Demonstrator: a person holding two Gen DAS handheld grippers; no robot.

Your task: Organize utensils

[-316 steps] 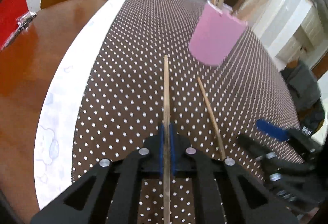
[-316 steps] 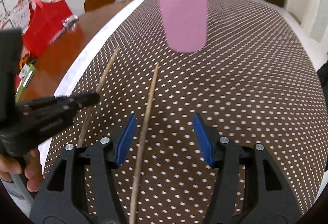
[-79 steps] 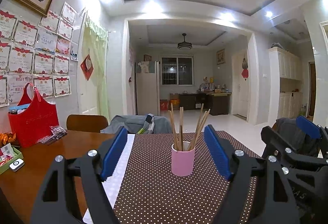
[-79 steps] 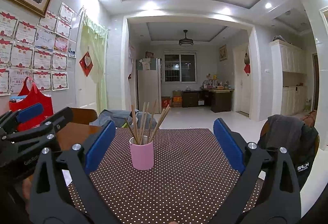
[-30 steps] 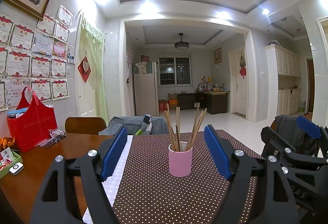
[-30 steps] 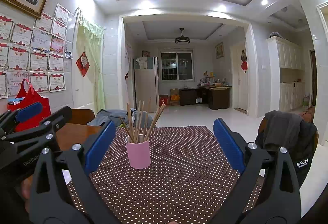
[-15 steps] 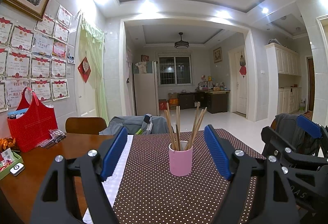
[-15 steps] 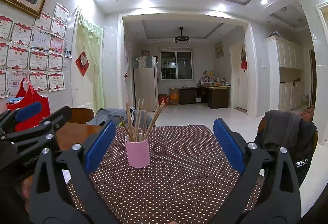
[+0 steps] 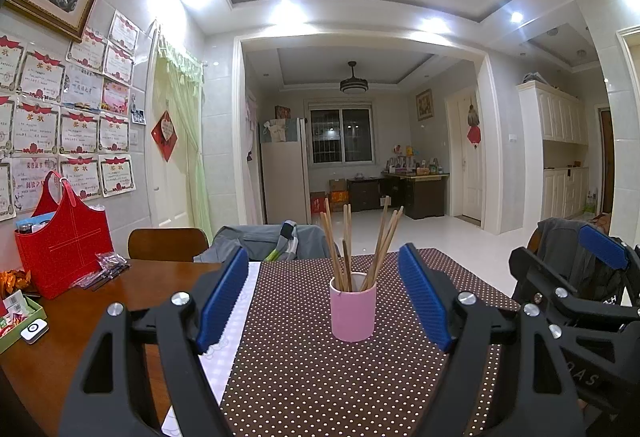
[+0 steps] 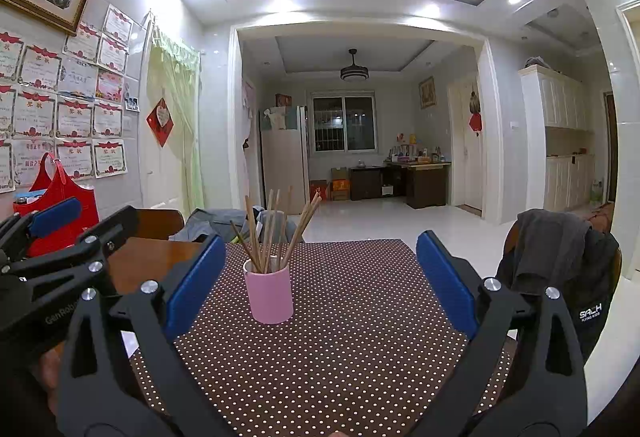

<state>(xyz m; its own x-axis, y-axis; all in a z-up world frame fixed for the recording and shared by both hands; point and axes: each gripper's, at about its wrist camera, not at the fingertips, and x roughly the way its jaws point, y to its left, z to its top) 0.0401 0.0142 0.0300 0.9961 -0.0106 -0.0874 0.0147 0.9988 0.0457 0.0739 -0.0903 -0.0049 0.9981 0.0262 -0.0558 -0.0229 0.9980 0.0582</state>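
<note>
Flanking a pink cup [image 9: 353, 313] on the dotted tablecloth [image 9: 320, 389] — both grippers, left gripper [image 9: 326, 297] and right gripper [image 10: 320, 285], spread wide

Your left gripper [image 9: 326, 301] is level and points straight ahead, its blue-padded fingers [image 9: 222, 299] spread wide with nothing between them. Your right gripper [image 10: 320, 287] sits level just beside it on the right, jaws likewise gaping and empty. Each one shows at the edge of the other's view, side by side and apart, with black frames angled forward.
</note>
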